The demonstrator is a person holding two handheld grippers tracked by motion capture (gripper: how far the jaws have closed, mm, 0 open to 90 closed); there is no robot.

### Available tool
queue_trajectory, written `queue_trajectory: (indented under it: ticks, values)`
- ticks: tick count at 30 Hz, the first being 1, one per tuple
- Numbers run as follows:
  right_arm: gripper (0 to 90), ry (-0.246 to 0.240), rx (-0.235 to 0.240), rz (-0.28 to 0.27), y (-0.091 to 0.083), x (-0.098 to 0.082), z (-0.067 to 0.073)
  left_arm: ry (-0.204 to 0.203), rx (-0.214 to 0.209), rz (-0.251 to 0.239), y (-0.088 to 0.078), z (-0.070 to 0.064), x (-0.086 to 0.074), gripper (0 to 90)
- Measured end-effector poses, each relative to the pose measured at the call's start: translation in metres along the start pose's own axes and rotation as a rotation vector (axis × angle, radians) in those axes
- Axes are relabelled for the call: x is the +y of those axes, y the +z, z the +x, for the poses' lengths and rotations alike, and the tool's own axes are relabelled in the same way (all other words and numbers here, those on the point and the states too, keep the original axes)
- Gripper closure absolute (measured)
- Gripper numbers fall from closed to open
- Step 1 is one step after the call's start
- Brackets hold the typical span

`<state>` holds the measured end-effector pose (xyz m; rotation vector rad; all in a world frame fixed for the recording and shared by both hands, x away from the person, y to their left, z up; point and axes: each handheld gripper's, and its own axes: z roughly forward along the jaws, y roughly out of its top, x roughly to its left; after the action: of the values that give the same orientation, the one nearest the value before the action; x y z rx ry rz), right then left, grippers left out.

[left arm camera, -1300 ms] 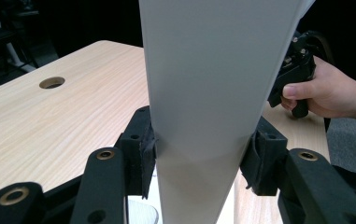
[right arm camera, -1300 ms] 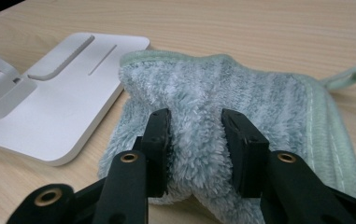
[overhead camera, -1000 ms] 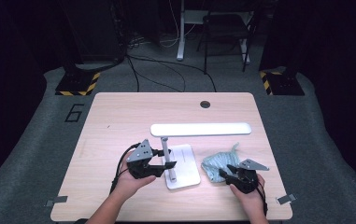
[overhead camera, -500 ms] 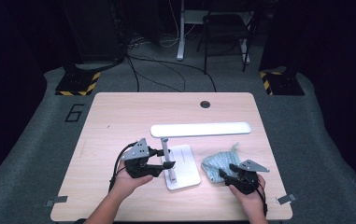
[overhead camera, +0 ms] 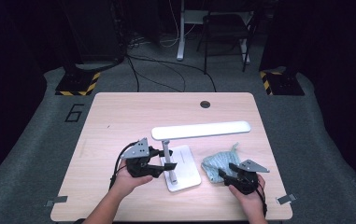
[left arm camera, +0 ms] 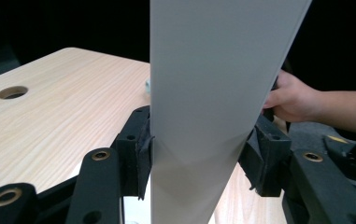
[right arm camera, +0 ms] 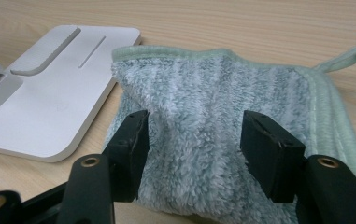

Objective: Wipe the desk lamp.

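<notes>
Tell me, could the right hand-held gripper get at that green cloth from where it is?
Probably yes. The right hand-held gripper already has its jaws, which have just been opening, set apart on either side of the green cloth. Nothing lies between; the lamp base sits beside it.

The lamp [overhead camera: 180,154] stands mid-table, blocking passage between the hands; the table's [overhead camera: 119,112] far half lies free.

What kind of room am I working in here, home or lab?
Probably a lab or recording studio, not a home: dark curtained walls, hazard-striped stand bases on grey floor with trailing cables, and a number 6 marked beside the wooden table.
</notes>
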<state>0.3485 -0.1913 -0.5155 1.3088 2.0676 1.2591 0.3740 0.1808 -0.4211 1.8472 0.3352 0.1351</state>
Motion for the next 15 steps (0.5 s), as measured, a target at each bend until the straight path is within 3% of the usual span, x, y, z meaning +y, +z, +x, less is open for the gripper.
queue_trajectory:
  ticks: [4, 15]
  values:
    - [42.0, -0.01, -0.004, 0.0, 0.002, 0.0, 0.001, -0.013, -0.032, -0.008, 0.002, 0.003, -0.001, 49.3]
    - [42.4, 0.006, -0.049, 0.013, 0.004, -0.001, -0.002, 0.027, 0.068, 0.026, 0.005, -0.009, 0.005, 51.9]
